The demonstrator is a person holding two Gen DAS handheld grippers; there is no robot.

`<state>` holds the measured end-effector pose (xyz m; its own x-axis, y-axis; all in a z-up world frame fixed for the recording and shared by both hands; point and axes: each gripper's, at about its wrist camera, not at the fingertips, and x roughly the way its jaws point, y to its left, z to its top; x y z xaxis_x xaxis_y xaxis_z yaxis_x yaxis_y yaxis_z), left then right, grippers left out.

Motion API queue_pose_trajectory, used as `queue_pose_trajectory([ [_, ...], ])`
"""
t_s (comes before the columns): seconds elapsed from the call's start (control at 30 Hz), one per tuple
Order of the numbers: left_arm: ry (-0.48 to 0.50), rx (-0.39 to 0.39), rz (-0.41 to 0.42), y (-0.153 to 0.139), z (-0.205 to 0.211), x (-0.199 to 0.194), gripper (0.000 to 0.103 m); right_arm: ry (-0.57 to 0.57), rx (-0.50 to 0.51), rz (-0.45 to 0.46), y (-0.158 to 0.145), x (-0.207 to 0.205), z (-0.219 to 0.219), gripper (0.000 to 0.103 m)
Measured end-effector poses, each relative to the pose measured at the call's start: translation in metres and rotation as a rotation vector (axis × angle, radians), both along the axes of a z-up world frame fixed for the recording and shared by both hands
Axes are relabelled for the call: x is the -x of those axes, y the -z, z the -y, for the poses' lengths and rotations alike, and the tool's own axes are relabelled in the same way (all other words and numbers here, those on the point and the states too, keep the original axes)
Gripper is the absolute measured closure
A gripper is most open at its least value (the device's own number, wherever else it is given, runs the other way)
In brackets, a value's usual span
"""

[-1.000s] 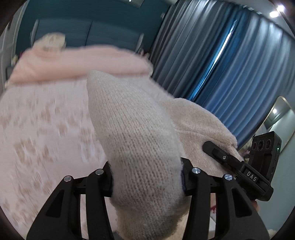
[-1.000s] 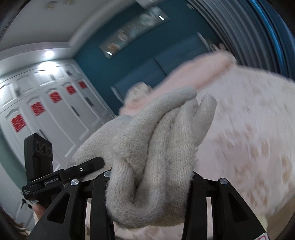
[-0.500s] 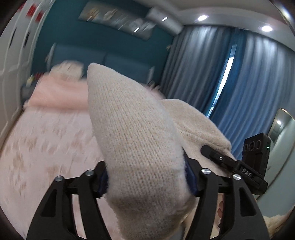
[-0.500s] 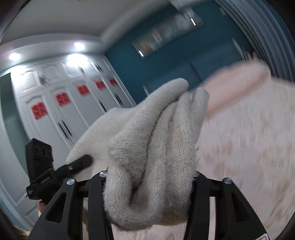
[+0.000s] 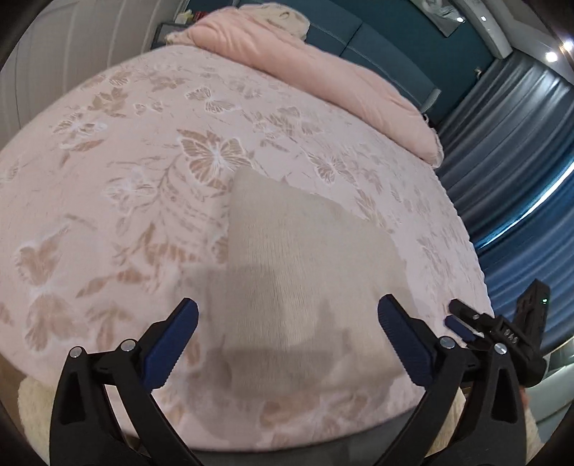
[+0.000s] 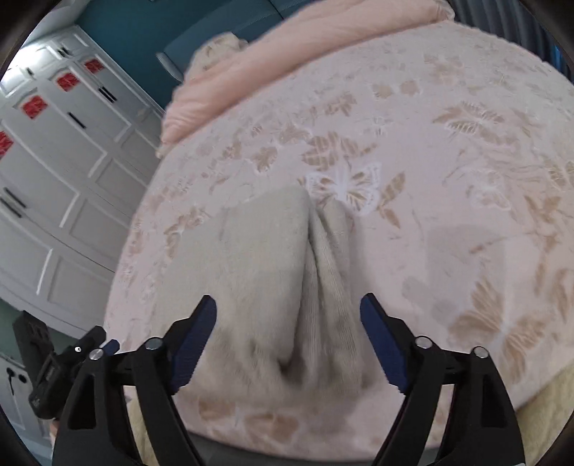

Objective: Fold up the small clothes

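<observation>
A small beige knitted garment (image 5: 297, 258) lies on the pink butterfly-patterned bedspread (image 5: 118, 154) near the bed's front edge. In the right wrist view the garment (image 6: 272, 272) shows a lengthwise fold crease with a bunched strip on its right side. My left gripper (image 5: 287, 326) is open and empty, its blue pads spread to either side of the garment, just above it. My right gripper (image 6: 288, 324) is open and empty too, over the garment's near end. The right gripper also shows in the left wrist view (image 5: 462, 322), and the left gripper in the right wrist view (image 6: 104, 344).
A folded pink duvet (image 5: 323, 68) and a cream cushion (image 5: 283, 16) lie at the head of the bed. Blue curtains (image 5: 516, 172) hang on the right side. White wardrobe doors (image 6: 53, 186) stand on the left. A cream fluffy fabric (image 5: 28, 398) lies at the bed's front edge.
Both grippers held the garment up in the air, shut on it. Now it lies on the bed and both grippers have opened and let go.
</observation>
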<state>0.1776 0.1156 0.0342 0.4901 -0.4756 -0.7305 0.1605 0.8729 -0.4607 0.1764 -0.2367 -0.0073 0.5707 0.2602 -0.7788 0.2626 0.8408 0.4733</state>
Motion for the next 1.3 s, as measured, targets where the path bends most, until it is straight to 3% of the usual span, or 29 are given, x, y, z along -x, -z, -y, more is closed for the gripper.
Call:
queue_pose_trajectory([
  [0.13,0.008,0.0,-0.132,0.047,0.014,-0.031,0.005,0.024,-0.07,-0.133,0.05,-0.025,-0.012,0.02],
  [0.17,0.01,0.007,-0.164,0.057,0.015,-0.034,0.006,0.027,-0.082,-0.141,0.056,-0.027,-0.014,0.024],
  [0.2,0.007,0.008,-0.199,0.069,0.017,-0.039,0.015,0.029,-0.102,-0.142,0.06,-0.028,-0.014,0.04],
  [0.23,0.017,0.028,-0.224,0.076,0.018,-0.041,0.026,0.042,-0.143,-0.129,0.054,-0.027,-0.012,0.057],
  [0.3,0.016,0.058,-0.241,0.073,0.016,-0.043,0.048,0.039,-0.166,-0.065,0.033,-0.024,-0.01,0.069],
  [0.4,0.058,0.081,-0.145,0.038,0.014,-0.037,0.059,-0.047,-0.108,0.115,-0.033,-0.013,-0.015,0.072],
  [0.47,0.081,0.085,-0.077,0.014,0.013,-0.029,0.059,-0.069,-0.065,0.166,-0.05,-0.005,-0.015,0.072],
  [0.53,0.091,0.078,-0.052,0.007,0.016,-0.025,0.057,-0.054,-0.046,0.137,-0.035,-0.003,-0.007,0.069],
  [0.57,0.094,0.047,-0.056,0.015,0.022,-0.025,0.055,-0.046,-0.017,0.095,-0.019,-0.004,-0.004,0.066],
  [0.63,0.104,-0.059,-0.094,0.043,0.036,-0.026,0.053,-0.023,0.091,-0.12,0.038,-0.01,0.007,0.062],
  [0.67,0.101,-0.12,-0.13,0.058,0.042,-0.027,0.051,-0.01,0.074,-0.145,0.05,-0.007,0.012,0.06],
  [0.7,0.085,-0.149,-0.142,0.068,0.043,-0.022,0.049,0.02,0.015,-0.092,0.045,0.001,0.017,0.06],
  [0.73,0.061,-0.122,-0.112,0.063,0.039,-0.016,0.048,0.055,0.016,-0.052,0.029,0.012,0.018,0.06],
  [0.8,0.042,-0.129,-0.087,0.047,0.032,-0.004,0.05,0.011,0.134,0.035,-0.011,0.027,0.006,0.063],
  [0.9,0.016,-0.184,-0.02,0.022,0.027,0.012,0.045,-0.082,0.161,0.11,-0.038,0.039,-0.013,0.074],
  [1.0,0.036,-0.288,-0.002,0.018,0.042,0.02,0.042,-0.19,0.269,0.042,-0.015,0.036,-0.044,0.09],
  [1.03,0.049,-0.31,-0.004,0.021,0.047,0.022,0.041,-0.22,0.345,-0.037,0.015,0.033,-0.05,0.096],
  [1.1,0.06,-0.346,-0.063,0.041,0.059,0.024,0.041,-0.217,0.326,-0.05,0.043,0.042,-0.042,0.1],
  [1.17,0.053,-0.325,-0.119,0.056,0.055,0.028,0.04,-0.194,0.299,-0.04,0.03,0.047,-0.04,0.099],
  [1.3,0.049,-0.342,-0.126,0.062,0.048,0.036,0.032,-0.227,0.321,0.019,0.001,0.053,-0.05,0.097],
])
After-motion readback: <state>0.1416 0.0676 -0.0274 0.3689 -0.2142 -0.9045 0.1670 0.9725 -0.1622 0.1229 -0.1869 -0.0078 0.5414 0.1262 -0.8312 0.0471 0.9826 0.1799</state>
